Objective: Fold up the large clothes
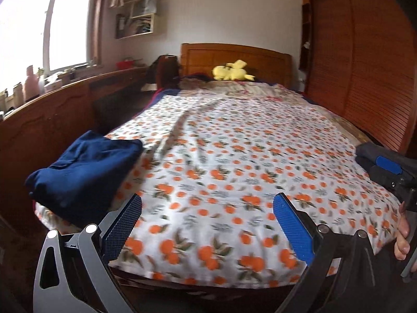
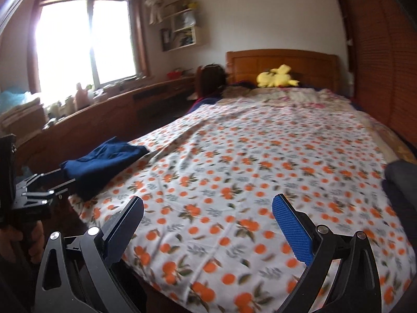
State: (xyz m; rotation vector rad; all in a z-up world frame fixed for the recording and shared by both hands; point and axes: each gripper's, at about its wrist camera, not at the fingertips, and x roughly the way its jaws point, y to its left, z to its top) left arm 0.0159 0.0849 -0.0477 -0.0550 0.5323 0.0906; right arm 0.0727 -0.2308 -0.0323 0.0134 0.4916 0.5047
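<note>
A folded navy blue garment (image 1: 83,167) lies at the near left corner of the bed, on a white sheet with an orange fruit print (image 1: 234,156). It also shows in the right wrist view (image 2: 104,163). My left gripper (image 1: 208,203) is open and empty above the foot of the bed, to the right of the garment. My right gripper (image 2: 208,206) is open and empty above the sheet. A dark grey garment (image 2: 401,193) lies at the bed's right edge. The right gripper's body (image 1: 391,169) shows at the far right of the left wrist view.
A yellow plush toy (image 1: 232,71) lies by the wooden headboard (image 1: 234,57). A long wooden cabinet (image 1: 52,120) with bottles runs along the left under the window. A slatted wooden wardrobe (image 1: 359,65) stands close on the right. Wall shelves (image 1: 138,13) hang above.
</note>
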